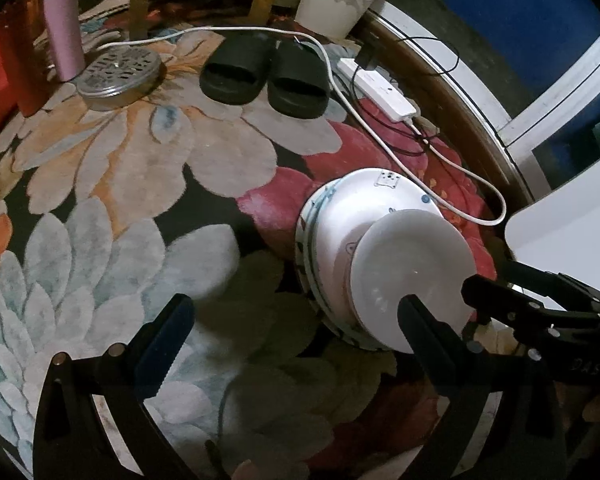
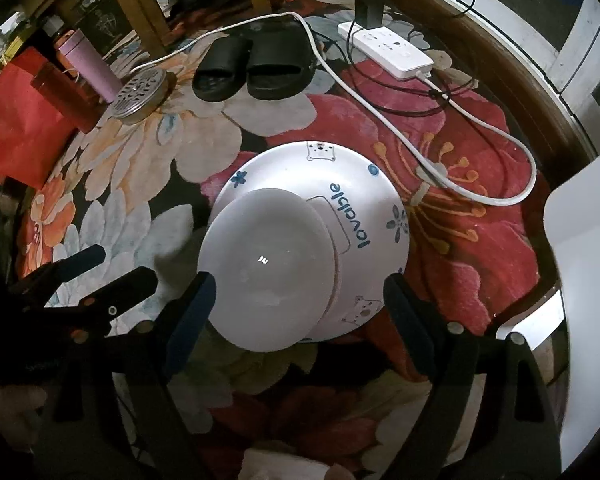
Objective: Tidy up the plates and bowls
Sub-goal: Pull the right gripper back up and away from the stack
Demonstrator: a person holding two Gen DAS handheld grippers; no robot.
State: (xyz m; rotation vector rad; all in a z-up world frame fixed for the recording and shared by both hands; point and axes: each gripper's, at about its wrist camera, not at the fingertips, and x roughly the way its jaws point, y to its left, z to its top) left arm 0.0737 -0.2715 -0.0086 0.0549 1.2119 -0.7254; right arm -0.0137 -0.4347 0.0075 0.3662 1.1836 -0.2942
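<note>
An upturned plain bowl (image 2: 266, 276) is stacked on a patterned bowl (image 2: 340, 184) between the wide-open right gripper (image 2: 300, 312) jaws; it should be lifted clear without nudging the stack.

- plain white bowl (image 2: 266, 276): glossy glazed ceramic, smooth
- printed bowl (image 2: 364, 184) under it: same glaze
- rug (image 2: 140, 168) beneath: matt pile cloth
- perforated lid (image 2: 140, 94) behind the bowls: probably dull metal
- slippers (image 2: 252, 66) beside the lid: matt rubbery black

both grippers, left gripper (image 1: 296, 322) and right gripper (image 2: 300, 300), wide apart
</note>
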